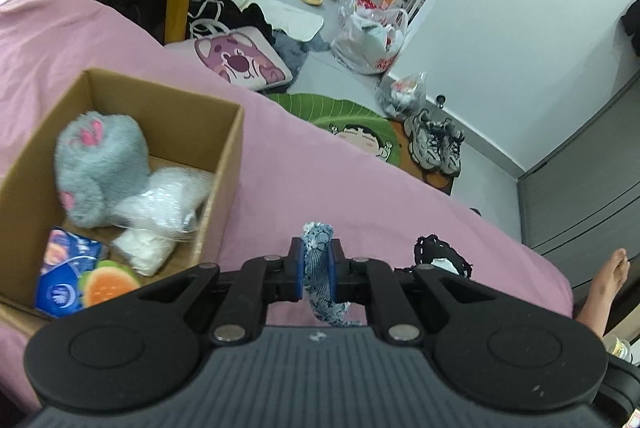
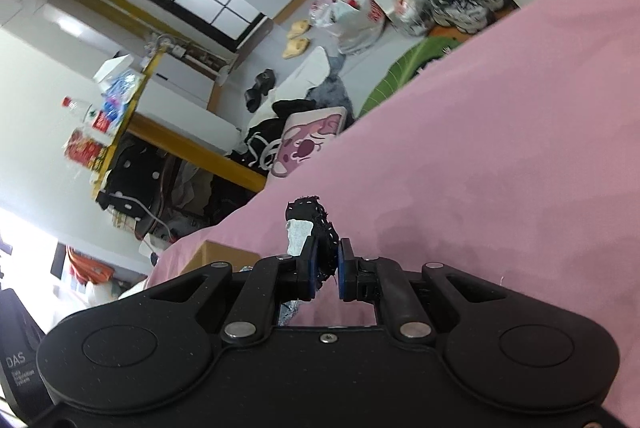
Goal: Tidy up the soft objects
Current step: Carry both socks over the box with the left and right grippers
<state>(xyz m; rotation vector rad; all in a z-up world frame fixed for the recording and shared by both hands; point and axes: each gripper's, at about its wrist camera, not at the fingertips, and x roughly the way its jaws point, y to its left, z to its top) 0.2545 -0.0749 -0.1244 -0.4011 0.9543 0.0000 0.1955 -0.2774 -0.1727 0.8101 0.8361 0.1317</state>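
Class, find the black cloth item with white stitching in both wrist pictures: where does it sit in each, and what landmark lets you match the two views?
Left wrist view: the black cloth is at lower right, above the pink bedspread.
Right wrist view: lower centre, pinched by the right gripper.
Shared landmark: the pink bear cushion on the floor.

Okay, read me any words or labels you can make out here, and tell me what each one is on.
"DAS": on the black device at the right wrist view's lower left edge; smaller lines beneath are blurred.
Blue packet in the cardboard box: print unreadable.
Plastic bag on the floor: red print unreadable.
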